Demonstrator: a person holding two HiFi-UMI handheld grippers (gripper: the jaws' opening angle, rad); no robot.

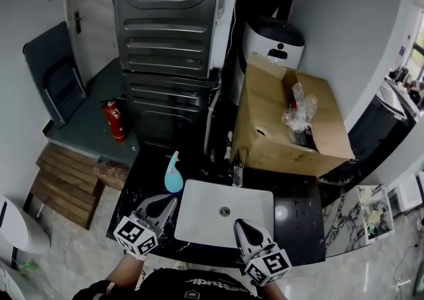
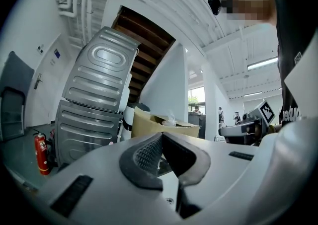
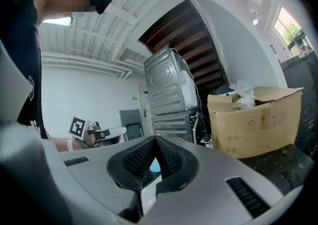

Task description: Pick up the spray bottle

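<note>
A light-blue spray bottle point(image 1: 173, 174) stands on the black countertop just left of the white sink point(image 1: 199, 226). My left gripper point(image 1: 172, 199) hangs a little nearer than the bottle, apart from it and pointing toward it, jaws shut with nothing in them. My right gripper point(image 1: 239, 224) hovers over the sink's front edge, also shut and empty. In the left gripper view the two pads of the left gripper point(image 2: 161, 137) meet at their tips. In the right gripper view the right gripper point(image 3: 155, 139) has its tips together, and a sliver of the blue bottle point(image 3: 154, 166) shows behind them.
A faucet point(image 1: 237, 171) rises at the sink's back edge. An open cardboard box point(image 1: 271, 126) with plastic wrap fills the counter's back right. Stacked metal appliances point(image 1: 169, 47) stand behind, with a red fire extinguisher point(image 1: 114, 121) and a wooden pallet point(image 1: 66, 183) on the floor to the left.
</note>
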